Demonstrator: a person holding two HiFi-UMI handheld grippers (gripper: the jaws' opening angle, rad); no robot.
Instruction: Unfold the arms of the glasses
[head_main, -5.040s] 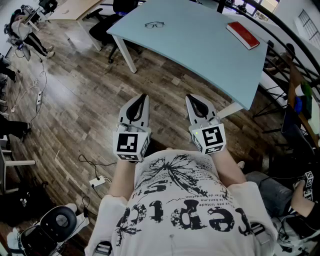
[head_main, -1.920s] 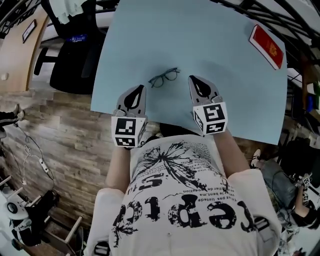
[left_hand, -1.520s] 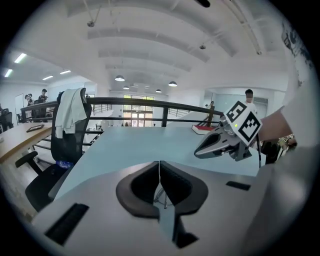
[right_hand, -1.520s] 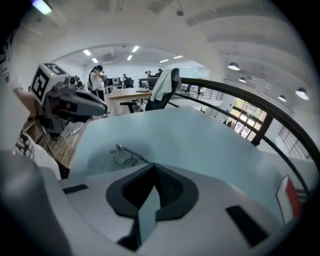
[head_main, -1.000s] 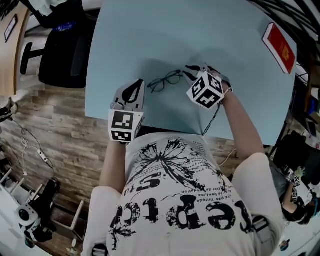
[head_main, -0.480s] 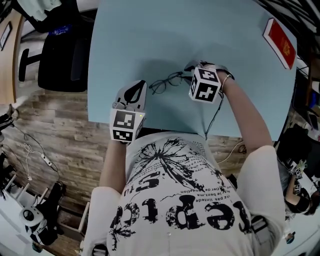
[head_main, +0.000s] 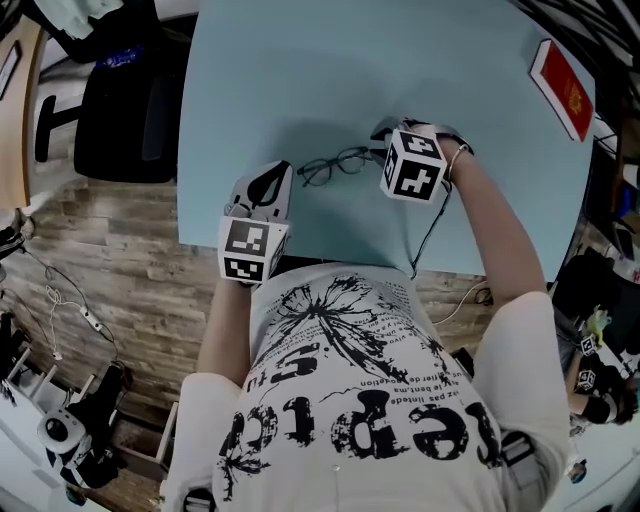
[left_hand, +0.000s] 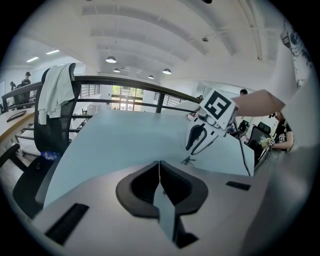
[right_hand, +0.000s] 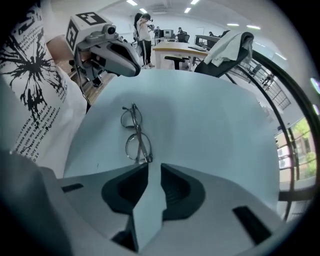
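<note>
Left gripper (left_hand: 159, 163): I see its jaws pressed together, empty, over the desk's (head_main: 300, 60) near edge.
Right gripper (right_hand: 154, 166): jaws slightly parted, nothing between them.
Glasses (head_main: 333, 166): on the desk, just ahead of my right jaws.

Bright ceiling lights, soft shadows, fisheye edges

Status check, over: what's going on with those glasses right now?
Left gripper shut, empty, near table edge. Right gripper slightly open, tips just short of glasses. Glasses flat, arms look folded. Nothing blocking.
</note>
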